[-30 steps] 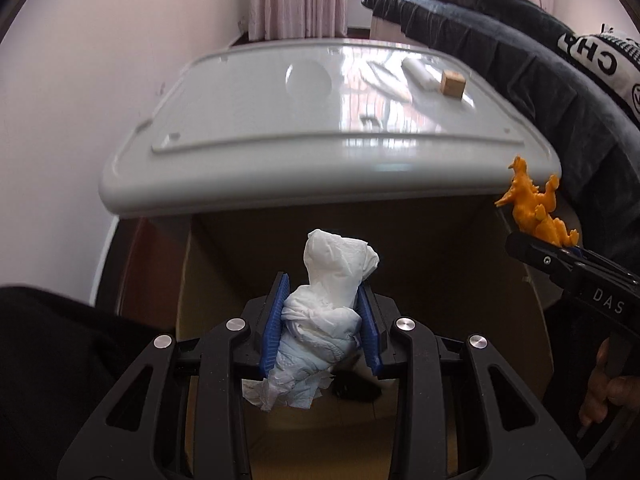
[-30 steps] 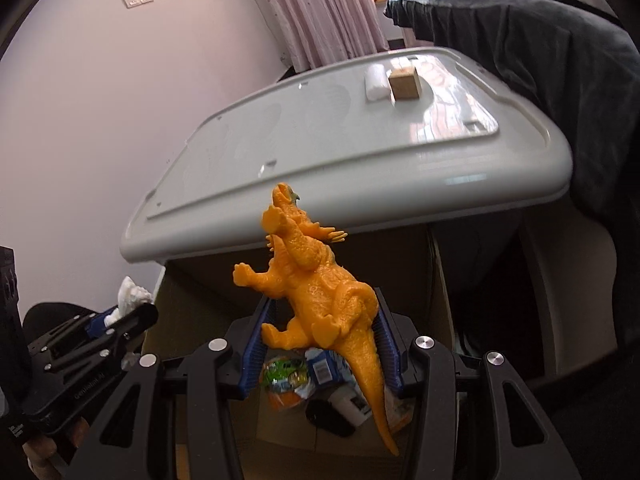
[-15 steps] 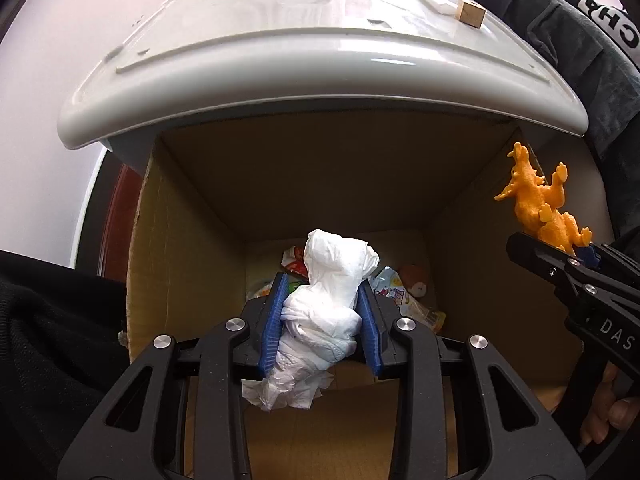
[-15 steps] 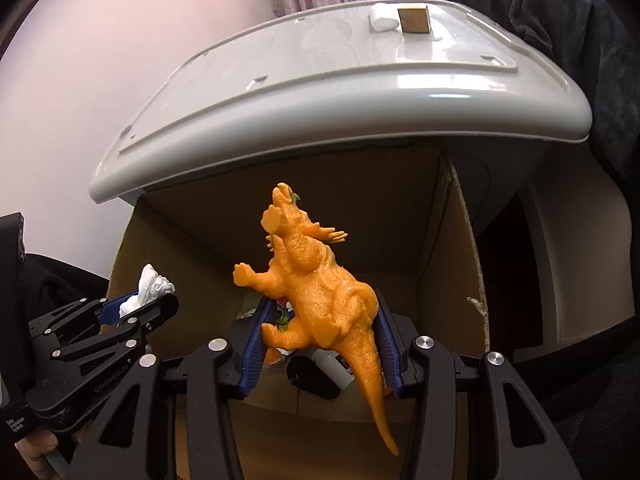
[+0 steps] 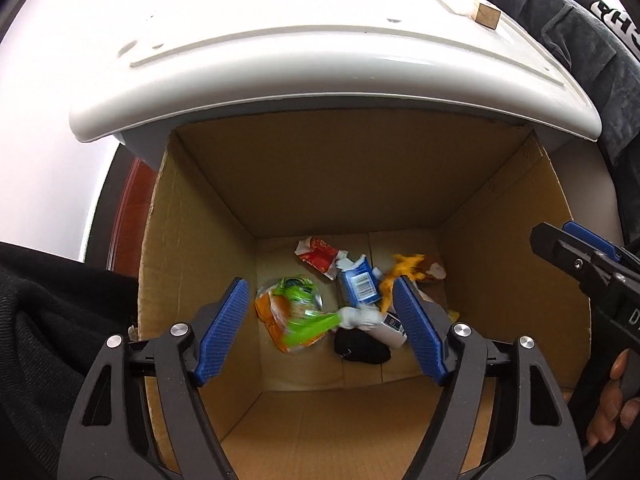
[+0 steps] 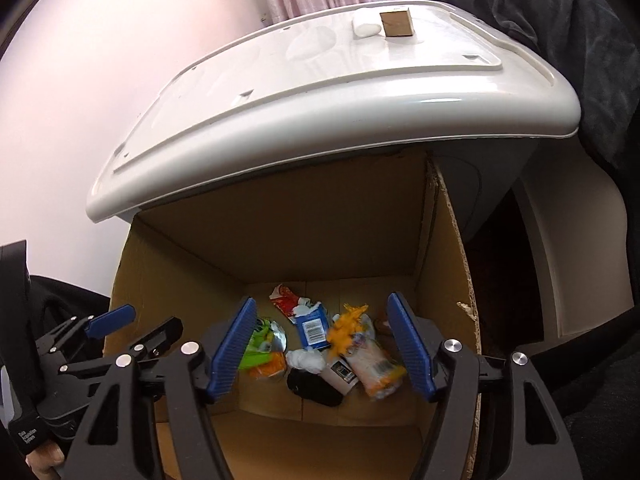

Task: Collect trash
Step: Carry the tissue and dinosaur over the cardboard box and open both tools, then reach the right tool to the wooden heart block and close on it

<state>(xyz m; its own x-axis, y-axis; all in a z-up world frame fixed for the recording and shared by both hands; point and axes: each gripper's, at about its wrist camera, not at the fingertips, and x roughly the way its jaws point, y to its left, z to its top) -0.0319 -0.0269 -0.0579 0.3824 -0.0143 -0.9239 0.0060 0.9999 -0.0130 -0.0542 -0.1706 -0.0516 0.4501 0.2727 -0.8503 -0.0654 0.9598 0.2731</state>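
Note:
An open cardboard box [image 5: 328, 184] [image 6: 280, 240] stands below both grippers with trash on its floor. My left gripper [image 5: 320, 328] is open and empty above it. My right gripper [image 6: 324, 340] is open and empty too; it also shows at the right edge of the left wrist view [image 5: 576, 256]. The white tissue wad [image 5: 358, 316] [image 6: 306, 360] lies blurred among the trash. The orange toy dinosaur [image 5: 400, 276] [image 6: 346, 330] lies blurred beside a blue carton [image 5: 358, 284] [image 6: 312, 326].
A white plastic lid [image 5: 320, 52] [image 6: 340, 92] overhangs the box's far side, with a small wooden block [image 5: 488, 14] [image 6: 396, 22] on it. Dark clothing [image 5: 580, 40] hangs at the right. The box also holds a green wrapper [image 5: 300, 308], a red wrapper [image 5: 316, 256] and a black item [image 5: 360, 348].
Both grippers have opened. The tissue wad and the orange dinosaur have dropped out of them into the box. Both grippers now look down deeper into the box.

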